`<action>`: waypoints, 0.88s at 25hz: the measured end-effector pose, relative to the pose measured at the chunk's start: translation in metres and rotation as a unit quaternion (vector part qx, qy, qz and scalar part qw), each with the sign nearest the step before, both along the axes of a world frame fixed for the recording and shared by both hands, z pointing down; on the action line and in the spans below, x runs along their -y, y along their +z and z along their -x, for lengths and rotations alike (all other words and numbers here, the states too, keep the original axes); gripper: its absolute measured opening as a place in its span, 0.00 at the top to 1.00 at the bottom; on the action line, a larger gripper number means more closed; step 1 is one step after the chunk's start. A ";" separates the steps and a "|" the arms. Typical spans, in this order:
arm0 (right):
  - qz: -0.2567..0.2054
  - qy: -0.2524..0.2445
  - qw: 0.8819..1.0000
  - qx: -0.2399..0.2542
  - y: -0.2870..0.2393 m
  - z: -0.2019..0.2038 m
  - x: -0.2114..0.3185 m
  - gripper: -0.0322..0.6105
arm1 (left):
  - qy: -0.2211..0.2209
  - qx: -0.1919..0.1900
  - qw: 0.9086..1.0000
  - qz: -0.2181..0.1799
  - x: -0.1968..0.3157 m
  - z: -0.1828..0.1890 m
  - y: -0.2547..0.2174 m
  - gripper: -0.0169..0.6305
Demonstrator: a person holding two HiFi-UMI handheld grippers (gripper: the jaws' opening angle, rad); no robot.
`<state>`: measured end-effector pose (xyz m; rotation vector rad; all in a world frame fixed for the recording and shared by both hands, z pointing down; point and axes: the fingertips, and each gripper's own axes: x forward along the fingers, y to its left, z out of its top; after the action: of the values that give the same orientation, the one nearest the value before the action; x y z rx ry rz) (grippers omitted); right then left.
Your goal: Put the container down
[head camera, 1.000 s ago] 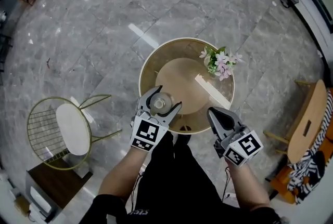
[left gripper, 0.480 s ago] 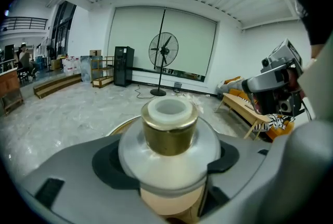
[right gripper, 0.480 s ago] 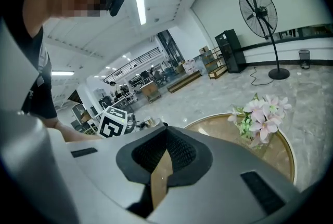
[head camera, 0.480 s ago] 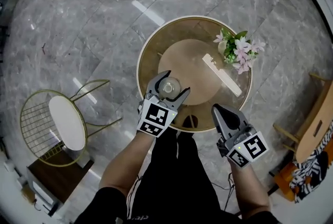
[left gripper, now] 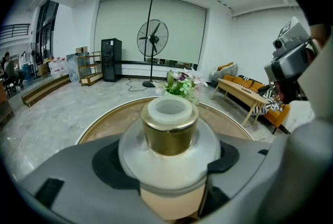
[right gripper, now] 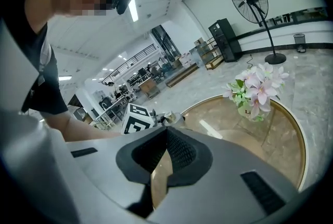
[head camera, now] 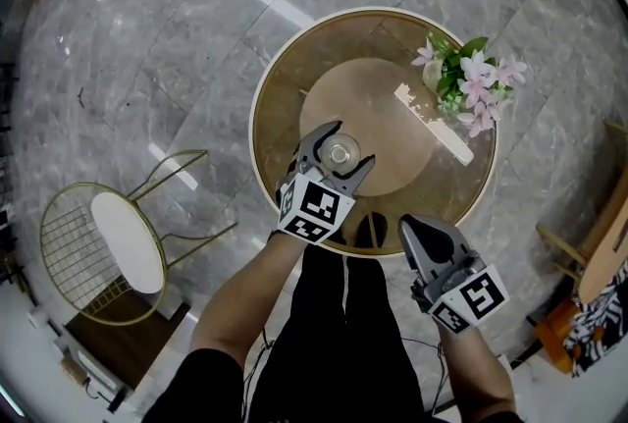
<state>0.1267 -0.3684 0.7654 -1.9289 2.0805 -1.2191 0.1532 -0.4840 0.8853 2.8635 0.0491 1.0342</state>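
The grey marble floor (head camera: pixel 147 38) filled most of my head view. On it stood the round table (head camera: pixel 294 78), with a gold rim, a glass top and a tan disc under the middle. The wire chair (head camera: pixel 118 239) with its white seat stood well apart from the table, on my left. On the far right part of the tabletop sat a bunch of pink and white flowers (head camera: pixel 471 82), and a white strip (head camera: pixel 434 124) lay just beside it, towards the centre.

My left gripper (head camera: pixel 351 146) reached over the near-left part of the table, at the edge of the tan disc. Its jaws were clamped on the container (head camera: pixel 340 154), one on each side of the rounded body. In the left gripper view the container (left gripper: pixel 170 129) stood upright between the jaws, with its long axis vertical. The frosted body was at the bottom, the gold collar (left gripper: pixel 170 137) above it, and the white neck (left gripper: pixel 167 108) pointed straight up. From the head view I looked down into that neck, so it read as a small circle. I could not tell whether its base touched the glass, as the jaws hid it.

My right gripper (head camera: pixel 410 227) was at the near edge of the table, to the right of the left one and apart from it. In the right gripper view its jaws were pressed together with nothing between them (right gripper: pixel 165 137).
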 end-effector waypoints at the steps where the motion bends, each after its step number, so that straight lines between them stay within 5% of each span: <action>1: 0.001 0.004 1.000 0.001 0.003 -0.003 -0.002 0.93 | 0.001 0.001 1.000 -0.001 -0.001 -0.004 0.007 0.44; 22: 0.007 0.040 0.999 0.025 0.025 -0.031 -0.038 0.93 | 0.012 0.013 1.000 -0.012 -0.020 -0.044 0.075 0.44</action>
<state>0.1575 -0.3309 0.7906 -1.9448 1.9569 -1.2554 0.1974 -0.4638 0.9606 2.8769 0.0713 1.0835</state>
